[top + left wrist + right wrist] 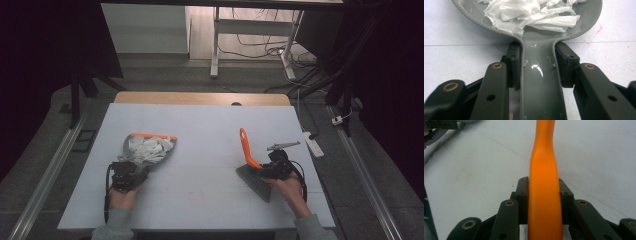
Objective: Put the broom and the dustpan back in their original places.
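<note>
No readable brand, label or writing anywhere I can see, only faint red smudges on the white table top (200,150). My left gripper (131,172) sits near the left edge, toward the near-left corner, forearm coming in from the bottom, hand (121,197) wrapped around the gripper body, jaws pointing away from me. In the left gripper view the pads flank the grey dustpan handle (537,75): the left pad lies against it, the right one sits right at its edge, so clamped on the handle, maybe a loose hold. The grey dustpan (131,145) with its orange lip rests flat on the surface left of centre, crumpled white paper scraps (147,148) piled in the pan; close up, paper (534,15) fills the bowl just beyond the jaws. My right gripper (267,170) is near the right edge, hand (290,192) behind it, sleeve at the near-right corner. It grips the orange brush handle (544,195), pads pressed on both sides. The hand brush (247,150) slants up away from me, its dark bristle head (256,181) down on the surface just beside the gripper
</note>
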`<state>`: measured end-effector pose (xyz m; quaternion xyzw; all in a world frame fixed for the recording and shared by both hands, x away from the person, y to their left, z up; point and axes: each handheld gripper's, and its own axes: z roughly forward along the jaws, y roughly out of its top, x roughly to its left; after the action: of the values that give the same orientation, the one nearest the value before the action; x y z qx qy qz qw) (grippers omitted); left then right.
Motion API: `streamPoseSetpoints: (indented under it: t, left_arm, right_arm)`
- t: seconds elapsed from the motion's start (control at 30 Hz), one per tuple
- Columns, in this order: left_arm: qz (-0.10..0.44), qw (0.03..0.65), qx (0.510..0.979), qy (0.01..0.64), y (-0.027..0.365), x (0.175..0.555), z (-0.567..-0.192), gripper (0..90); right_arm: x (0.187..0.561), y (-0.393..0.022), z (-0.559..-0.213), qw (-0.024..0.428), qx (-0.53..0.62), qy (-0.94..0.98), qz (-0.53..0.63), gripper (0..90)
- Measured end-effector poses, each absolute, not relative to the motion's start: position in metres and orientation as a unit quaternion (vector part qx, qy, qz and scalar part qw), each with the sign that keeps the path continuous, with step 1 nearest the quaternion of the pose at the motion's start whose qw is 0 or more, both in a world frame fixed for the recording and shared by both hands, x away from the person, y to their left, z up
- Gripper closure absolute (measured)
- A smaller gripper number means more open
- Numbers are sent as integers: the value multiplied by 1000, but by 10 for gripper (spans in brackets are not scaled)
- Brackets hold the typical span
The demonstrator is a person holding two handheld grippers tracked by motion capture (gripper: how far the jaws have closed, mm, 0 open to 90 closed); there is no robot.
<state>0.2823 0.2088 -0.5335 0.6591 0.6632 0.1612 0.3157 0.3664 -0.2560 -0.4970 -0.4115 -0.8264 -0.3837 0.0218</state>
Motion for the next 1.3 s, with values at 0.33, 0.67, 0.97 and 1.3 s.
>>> streamPoseSetpoints:
  t: [0.33,0.67,0.97,1.3]
  left_arm:
    - [163,317,665,656,207,281,-532,400]
    - [167,330,665,649,209,278,-528,210]
    - [168,348,671,633,216,269,-521,199]
    - [173,353,678,621,224,262,-514,199]
  right_arm:
    - [372,-258,-499,0,-409,-834,-370,651]
    - [375,-259,-500,-26,-406,-844,-351,567]
    - [378,-259,-502,-60,-409,-852,-321,482]
    - [377,-262,-502,-99,-418,-848,-312,474]
